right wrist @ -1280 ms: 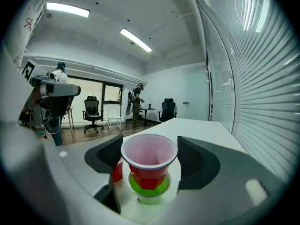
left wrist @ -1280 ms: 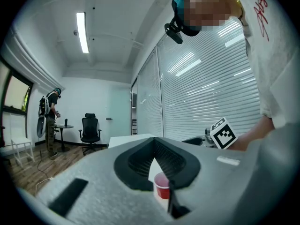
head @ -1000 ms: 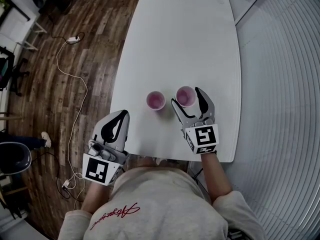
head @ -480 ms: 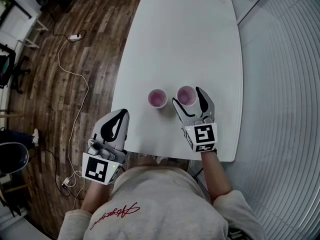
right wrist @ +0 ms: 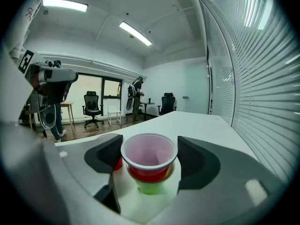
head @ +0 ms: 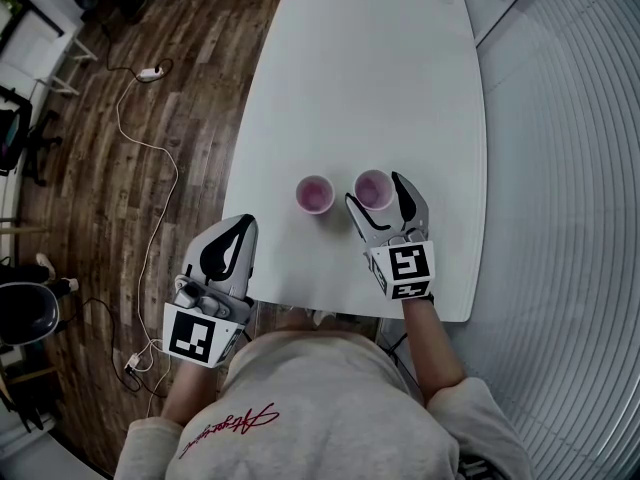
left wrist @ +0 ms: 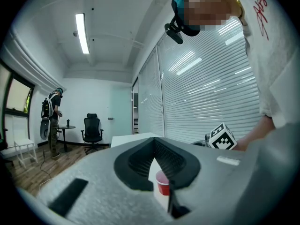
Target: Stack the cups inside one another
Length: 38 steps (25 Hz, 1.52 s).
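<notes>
Two cups stand near the front of the white table (head: pixel 370 78). The right one is a red cup (head: pixel 373 190) (right wrist: pixel 149 159) nested in a green cup (right wrist: pixel 150 186). My right gripper (head: pixel 378 200) (right wrist: pixel 150 165) is open around it, one pad on each side, close to the round rim. A single red cup (head: pixel 313 194) (left wrist: pixel 161 183) stands just to its left, and only a sliver of this cup (right wrist: pixel 118 163) shows behind the left jaw in the right gripper view. My left gripper (head: pixel 238 232) (left wrist: pixel 157 172) is shut and empty, held level off the table's left edge.
The table's front edge (head: pixel 330 313) lies right under my hands. Wooden floor with a white cable (head: pixel 150 183) is to the left, and slatted blinds (head: pixel 560 218) are to the right. Office chairs (right wrist: pixel 91 108) and people stand far back in the room.
</notes>
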Motion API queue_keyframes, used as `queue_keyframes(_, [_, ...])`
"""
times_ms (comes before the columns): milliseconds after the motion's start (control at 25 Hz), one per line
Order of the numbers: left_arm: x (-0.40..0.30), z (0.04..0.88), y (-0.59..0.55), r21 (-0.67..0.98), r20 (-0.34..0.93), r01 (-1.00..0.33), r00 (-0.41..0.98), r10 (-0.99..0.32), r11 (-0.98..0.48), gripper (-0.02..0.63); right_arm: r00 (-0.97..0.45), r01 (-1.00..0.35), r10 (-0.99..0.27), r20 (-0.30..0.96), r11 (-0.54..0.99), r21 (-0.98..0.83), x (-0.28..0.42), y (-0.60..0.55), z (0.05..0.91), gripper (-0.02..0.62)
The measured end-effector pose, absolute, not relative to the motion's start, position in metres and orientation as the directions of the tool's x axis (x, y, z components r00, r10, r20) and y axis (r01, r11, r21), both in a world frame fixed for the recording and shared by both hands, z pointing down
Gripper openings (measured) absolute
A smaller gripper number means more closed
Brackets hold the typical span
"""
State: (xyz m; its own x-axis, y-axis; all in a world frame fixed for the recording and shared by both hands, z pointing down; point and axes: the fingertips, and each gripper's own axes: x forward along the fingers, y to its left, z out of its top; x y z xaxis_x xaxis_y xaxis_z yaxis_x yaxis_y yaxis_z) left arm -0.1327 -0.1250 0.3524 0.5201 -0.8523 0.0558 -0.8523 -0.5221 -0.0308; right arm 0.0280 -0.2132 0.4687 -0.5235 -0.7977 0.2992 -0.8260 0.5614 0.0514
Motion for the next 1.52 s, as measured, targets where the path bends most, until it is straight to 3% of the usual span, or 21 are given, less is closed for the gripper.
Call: queue_keyframes(1520, [-0.132,0.352,-0.122,-0.033,0.065,-0.867,0.494,-0.867,-0.496,-0.005,-0.522,-0.821,-0.783,0.338,0.569,0.051,0.031,-0.214,0.489,0.364])
